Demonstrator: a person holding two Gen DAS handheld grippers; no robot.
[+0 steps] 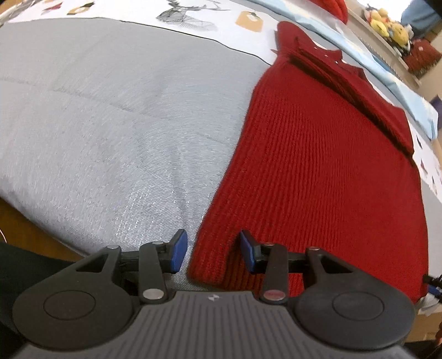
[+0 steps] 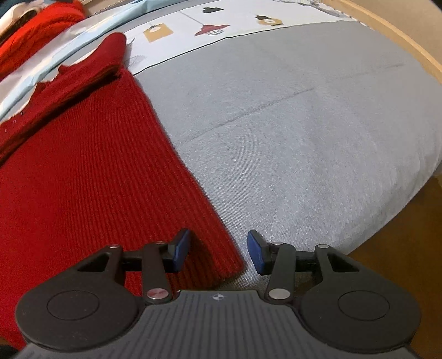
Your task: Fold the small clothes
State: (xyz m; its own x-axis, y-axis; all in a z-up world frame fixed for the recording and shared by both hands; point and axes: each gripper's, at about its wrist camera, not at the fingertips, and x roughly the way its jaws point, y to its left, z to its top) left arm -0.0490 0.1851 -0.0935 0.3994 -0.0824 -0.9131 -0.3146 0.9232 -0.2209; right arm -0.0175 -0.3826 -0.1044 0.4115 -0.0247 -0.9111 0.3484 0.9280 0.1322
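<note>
A dark red knitted sweater (image 1: 317,171) lies flat on a grey bed cover (image 1: 110,116), its sleeves folded across its upper part. My left gripper (image 1: 213,251) is open, its blue pads straddling the sweater's near left hem corner. In the right wrist view the same sweater (image 2: 91,171) fills the left side. My right gripper (image 2: 218,250) is open, its pads straddling the near right hem corner. Neither gripper holds cloth.
The grey cover (image 2: 304,132) has a white printed sheet (image 2: 210,24) beyond it. A bright red garment (image 2: 36,30) lies at the far end. Plush toys (image 1: 386,24) sit on a shelf. The bed's near edge drops to a wooden floor (image 2: 400,243).
</note>
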